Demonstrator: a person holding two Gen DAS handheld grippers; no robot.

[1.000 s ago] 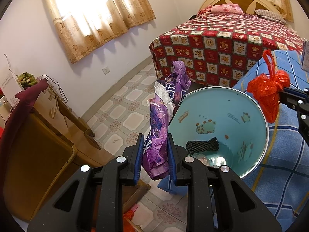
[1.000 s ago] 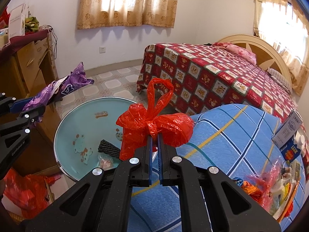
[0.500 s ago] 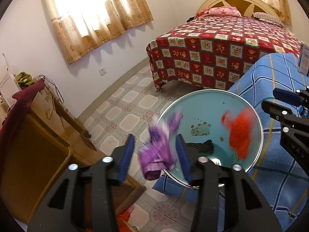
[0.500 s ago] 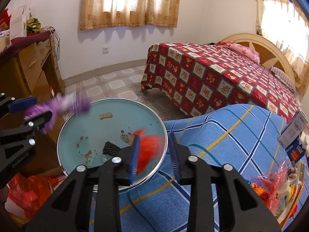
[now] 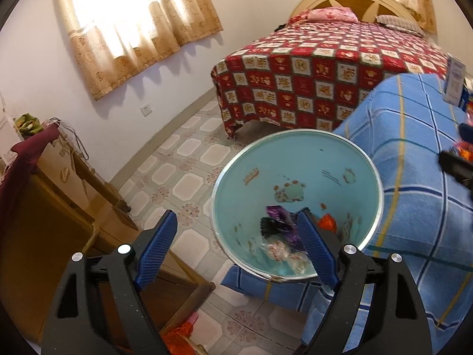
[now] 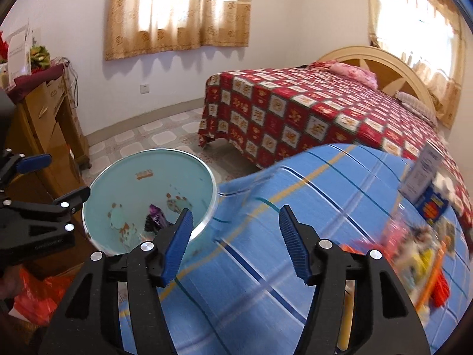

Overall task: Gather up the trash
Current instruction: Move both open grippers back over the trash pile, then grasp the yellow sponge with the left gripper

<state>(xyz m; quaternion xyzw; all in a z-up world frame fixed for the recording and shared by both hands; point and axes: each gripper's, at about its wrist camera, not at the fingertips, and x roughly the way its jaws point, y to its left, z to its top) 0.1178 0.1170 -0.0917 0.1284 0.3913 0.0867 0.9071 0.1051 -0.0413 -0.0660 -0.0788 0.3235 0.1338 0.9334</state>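
Observation:
A round teal bin (image 5: pixel 295 162) stands on the floor beside the blue checked cloth (image 5: pixel 414 207). At its bottom lie a purple wrapper (image 5: pixel 279 214), a red plastic bag (image 5: pixel 328 222), a black item (image 5: pixel 267 226) and some clear wrappers (image 5: pixel 280 251). My left gripper (image 5: pixel 236 245) hovers over the bin's near rim, its jaws opening with nothing between them. My right gripper (image 6: pixel 235 245) hangs over the blue cloth just right of the bin (image 6: pixel 147 183), jaws opening and empty. The purple wrapper (image 6: pixel 156 213) shows in the right wrist view too. More blurred, colourful packets (image 6: pixel 425 254) lie at the cloth's right end.
A bed with a red patterned cover (image 5: pixel 325 68) stands behind the bin. A wooden desk (image 5: pixel 59 183) is at the left, with a red bag (image 6: pixel 38 295) on the floor by it. A white card (image 6: pixel 422 174) and a blue box (image 6: pixel 434 207) sit on the cloth.
Both grippers opened. The purple wrapper and the red bag dropped from them into the bin. My right gripper swung right, away from the bin and over the blue cloth.

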